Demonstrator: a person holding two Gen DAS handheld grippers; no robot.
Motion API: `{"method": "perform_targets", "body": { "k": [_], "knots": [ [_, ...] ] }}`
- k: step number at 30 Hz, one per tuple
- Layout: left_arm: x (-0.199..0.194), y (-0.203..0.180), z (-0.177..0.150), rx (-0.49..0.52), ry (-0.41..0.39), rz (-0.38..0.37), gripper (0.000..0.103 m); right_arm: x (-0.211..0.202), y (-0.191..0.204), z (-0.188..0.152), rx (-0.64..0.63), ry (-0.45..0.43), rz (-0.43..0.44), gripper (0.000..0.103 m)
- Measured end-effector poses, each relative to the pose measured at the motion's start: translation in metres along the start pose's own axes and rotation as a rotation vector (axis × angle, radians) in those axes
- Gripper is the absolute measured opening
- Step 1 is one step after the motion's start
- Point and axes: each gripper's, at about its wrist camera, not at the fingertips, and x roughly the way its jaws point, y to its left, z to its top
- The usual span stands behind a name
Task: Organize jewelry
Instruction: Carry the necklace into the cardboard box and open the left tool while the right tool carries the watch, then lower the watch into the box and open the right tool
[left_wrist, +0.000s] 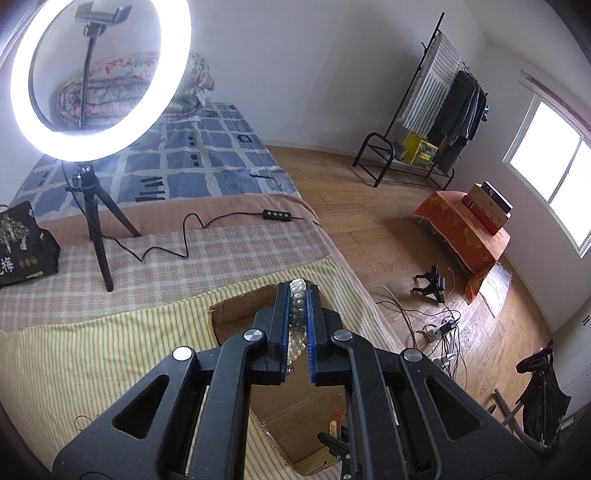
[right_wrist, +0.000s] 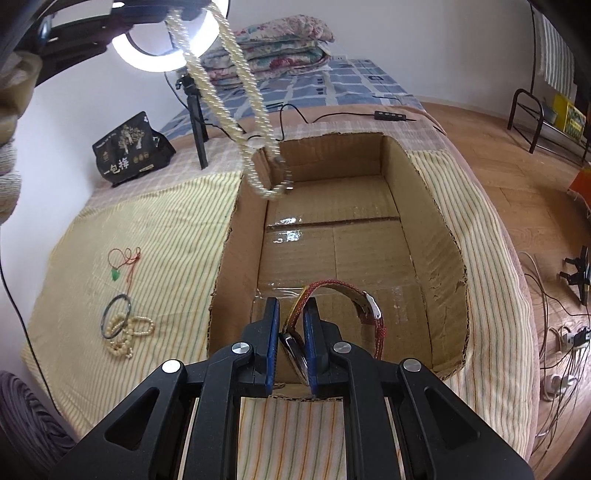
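Pearl necklace (right_wrist: 236, 92) above cardboard box (right_wrist: 439, 236) rim, bare floor inside.

Lit ring light (left_wrist: 99, 79) on black tripod (left_wrist: 96, 218) stands on the bed (left_wrist: 221, 155); its cable and inline remote (left_wrist: 279, 215) trail over the checked blanket. Black snack bag (right_wrist: 131, 149) near the tripod. Folded floral quilts (right_wrist: 280, 44) at the bed's far end. Clothes rack (left_wrist: 439, 103) against the wall, yellow box (left_wrist: 419, 147) on its lower shelf. Orange-covered low stand (left_wrist: 461, 232) by the window (left_wrist: 554, 166). Tangled cables and power strip (left_wrist: 443, 328) on wood floor.
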Motion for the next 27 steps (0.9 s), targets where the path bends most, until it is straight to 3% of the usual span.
{"method": "perform_targets", "body": {
  "k": [10, 19, 22, 25, 27],
  "knots": [
    [0.052, 0.011, -0.018, -0.023, 0.099, 0.028, 0.006, 0.006, -0.003, -0.001, 0.003, 0.019, -0.006, 0.011],
    [0.07, 0.017, -0.028, -0.037, 0.143, 0.04, 0.006, 0.01, -0.002, 0.0, 0.0, 0.028, -0.017, 0.011],
    [0.07, 0.018, -0.029, -0.037, 0.149, 0.026, 0.006, 0.009, -0.002, 0.0, -0.005, 0.028, -0.029, 0.015],
    [0.068, 0.016, -0.029, -0.029, 0.153, 0.03, 0.008, 0.006, 0.002, 0.001, -0.019, 0.02, -0.046, 0.029],
    [0.064, 0.016, -0.029, -0.029, 0.146, 0.031, 0.008, 0.001, 0.005, 0.002, -0.029, 0.011, -0.053, 0.029]
  ]
}}
